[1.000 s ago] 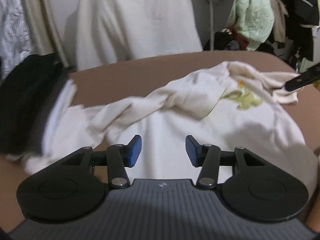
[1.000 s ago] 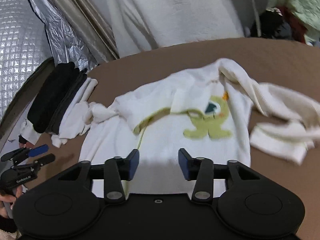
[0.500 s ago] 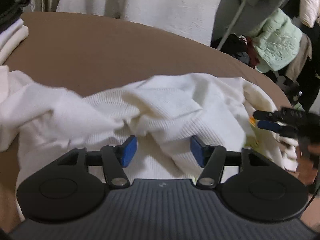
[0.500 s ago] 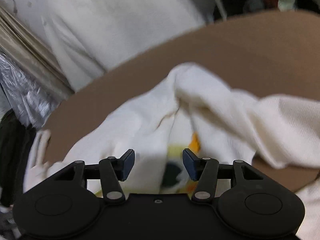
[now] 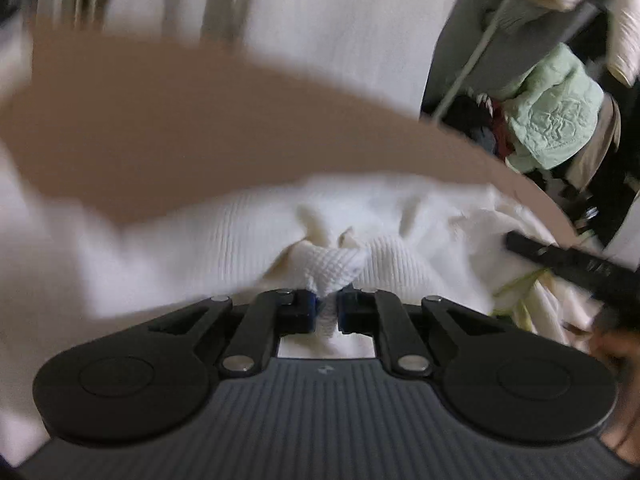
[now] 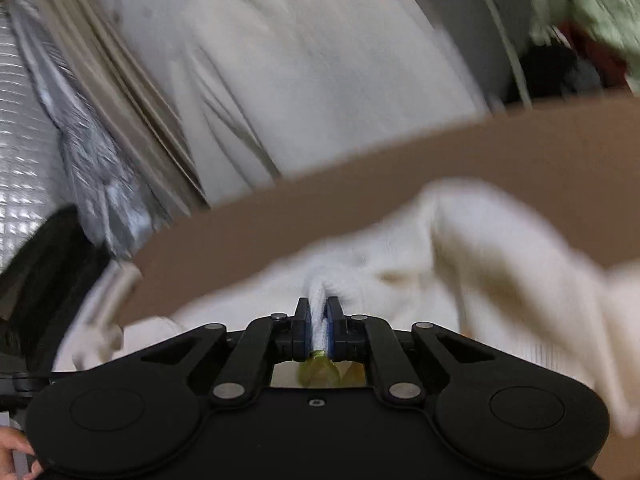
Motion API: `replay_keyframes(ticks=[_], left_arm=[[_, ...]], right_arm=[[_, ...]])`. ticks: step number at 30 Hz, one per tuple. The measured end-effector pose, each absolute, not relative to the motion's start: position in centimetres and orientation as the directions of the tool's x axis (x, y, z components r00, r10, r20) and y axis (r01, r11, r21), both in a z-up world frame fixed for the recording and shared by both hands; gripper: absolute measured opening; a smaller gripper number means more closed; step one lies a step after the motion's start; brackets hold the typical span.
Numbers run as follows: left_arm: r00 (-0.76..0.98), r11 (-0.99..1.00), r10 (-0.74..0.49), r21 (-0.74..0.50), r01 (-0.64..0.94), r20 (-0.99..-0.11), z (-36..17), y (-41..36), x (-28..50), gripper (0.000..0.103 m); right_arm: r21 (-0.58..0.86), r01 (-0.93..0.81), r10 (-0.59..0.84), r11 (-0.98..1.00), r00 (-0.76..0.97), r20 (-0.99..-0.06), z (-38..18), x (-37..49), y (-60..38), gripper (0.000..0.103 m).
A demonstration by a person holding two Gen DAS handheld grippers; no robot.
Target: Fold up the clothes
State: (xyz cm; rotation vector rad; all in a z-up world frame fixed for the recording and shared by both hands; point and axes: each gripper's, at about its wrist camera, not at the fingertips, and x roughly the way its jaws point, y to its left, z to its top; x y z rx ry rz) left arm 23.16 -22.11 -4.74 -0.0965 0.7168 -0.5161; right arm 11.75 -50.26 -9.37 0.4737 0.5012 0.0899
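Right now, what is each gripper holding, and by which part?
Both hold the white sweater: left gripper pinches a bunched knit fold, right gripper a fold near its green print.

a brown table (image 6: 400, 208) carries a crumpled white sweater (image 6: 500, 248).

Motion blur smears both views: ahead of the left gripper (image 5: 325, 312) the far edge of the bench (image 5: 200, 128) and the hanging cloth (image 5: 300, 40) beyond it have no sharp line, and the sweater (image 5: 180, 248) to its left runs off the picture's edge as a white smear. Where the sweater passes between each gripper's pads the pinched fold hides what lies behind it, and under the right gripper (image 6: 319, 330) only a scrap of green print (image 6: 320, 372) shows. To the left gripper's right the other gripper is a dark blurred bar cut by the edge.
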Motion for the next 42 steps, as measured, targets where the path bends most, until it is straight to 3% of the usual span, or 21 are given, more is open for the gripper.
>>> replay_keyframes(ticks=[1, 3, 6, 9, 10, 11, 12, 14, 18, 23, 25, 29, 31, 32, 33, 34, 35, 36, 37, 38, 42], left_arm=[[0.683, 0.879, -0.461, -0.184, 0.440, -0.566, -2.8, -22.4, 23.7, 0.009], [0.691, 0.874, -0.472, -0.184, 0.451, -0.548, -0.4, -22.9, 26.9, 0.009], [0.569, 0.877, -0.469, -0.280, 0.391, -0.675, -0.8, -24.9, 35.9, 0.013], [0.561, 0.915, -0.377, -0.204, 0.348, -0.737, -2.8, -25.6, 40.2, 0.023], [0.590, 0.929, -0.341, -0.169, 0.328, -0.731, -3.1, -25.1, 40.4, 0.033], [0.612, 0.928, -0.345, -0.162, 0.335, -0.711, -3.2, -24.3, 40.0, 0.039], [0.630, 0.921, -0.365, -0.167, 0.352, -0.685, -3.1, -23.2, 39.3, 0.050], [0.657, 0.906, -0.399, -0.163, 0.391, -0.640, -3.2, -20.9, 37.8, 0.054], [0.634, 0.892, -0.355, -0.047, 0.449, -0.687, -5.5, -16.5, 34.2, 0.057], [0.627, 0.872, -0.278, 0.083, 0.483, -0.727, -8.9, -13.3, 31.3, 0.067], [0.635, 0.882, -0.282, 0.067, 0.467, -0.719, -9.8, -12.8, 31.4, 0.077], [0.622, 0.907, -0.299, -0.013, 0.421, -0.724, -11.5, -12.7, 32.7, 0.080], [0.612, 0.923, -0.289, -0.044, 0.383, -0.736, -12.2, -13.3, 34.0, 0.084], [0.603, 0.927, -0.300, -0.077, 0.367, -0.740, -12.8, -13.5, 34.5, 0.086], [0.591, 0.929, -0.317, -0.117, 0.351, -0.742, -13.5, -13.7, 35.1, 0.095], [0.569, 0.930, -0.334, -0.165, 0.328, -0.751, -14.6, -13.8, 35.6, 0.101], [0.569, 0.934, -0.334, -0.185, 0.304, -0.751, -15.4, -13.9, 35.7, 0.101], [0.593, 0.938, -0.327, -0.175, 0.299, -0.735, -15.3, -14.2, 35.4, 0.086], [0.623, 0.940, -0.320, -0.158, 0.302, -0.714, -15.0, -14.5, 34.8, 0.036], [0.629, 0.939, -0.316, -0.141, 0.313, -0.710, -14.5, -15.1, 34.5, 0.010], [0.765, 0.955, -0.217, 0.029, 0.294, -0.606, -9.7, -16.6, 33.0, 0.009]], right_arm=[[0.431, 0.011, 0.192, 0.902, 0.885, -0.424, -7.9, 12.9, -50.5, 0.011], [0.405, -0.018, 0.192, 0.914, 0.899, -0.393, -5.1, 16.2, -51.3, 0.011], [0.377, -0.001, 0.174, 0.926, 0.888, -0.426, -4.4, 18.6, -52.1, 0.012], [0.342, 0.020, 0.152, 0.940, 0.870, -0.469, -4.5, 19.8, -52.7, 0.017], [0.329, 0.027, 0.144, 0.944, 0.864, -0.483, -4.5, 20.3, -52.9, 0.020], [0.317, 0.033, 0.136, 0.948, 0.857, -0.497, -4.6, 20.7, -53.1, 0.042], [0.304, 0.040, 0.128, 0.952, 0.850, -0.511, -4.6, 21.1, -53.3, 0.055], [0.279, 0.052, 0.111, 0.959, 0.836, -0.538, -4.6, 21.9, -53.7, 0.054], [0.227, 0.074, 0.076, 0.971, 0.805, -0.589, -4.7, 23.6, -54.5, 0.054], [0.160, 0.066, 0.049, 0.985, 0.781, -0.623, -5.7, 16.0, -57.4, 0.055], [0.185, 0.065, 0.064, 0.981, 0.785, -0.616, -5.9, 14.2, -57.7, 0.055], [0.135, 0.073, 0.026, 0.988, 0.785, -0.619, -7.2, 12.9, -56.7, 0.069], [0.101, 0.105, -0.023, 0.989, 0.796, -0.605, -7.5, 13.0, -56.6, 0.070], [0.090, 0.126, -0.048, 0.988, 0.803, -0.594, -7.5, 13.1, -56.8, 0.067], [0.079, 0.146, -0.074, 0.986, 0.810, -0.582, -7.5, 13.2, -56.9, 0.024], [0.068, 0.167, -0.099, 0.984, 0.816, -0.570, -7.4, 13.3, -57.0, 0.005], [0.058, 0.188, -0.124, 0.980, 0.821, -0.557, -7.4, 13.4, -57.2, 0.007], [0.048, 0.209, -0.150, 0.977, 0.825, -0.545, -7.4, 13.5, -57.3, 0.007], [0.038, 0.230, -0.175, 0.973, 0.829, -0.531, -7.4, 13.6, -57.5, 0.007], [0.029, 0.250, -0.200, 0.968, 0.832, -0.518, -7.4, 13.7, -57.6, 0.006], [-0.004, 0.335, -0.300, 0.942, 0.838, -0.457, -7.0, 13.9, -58.4, 0.005]])
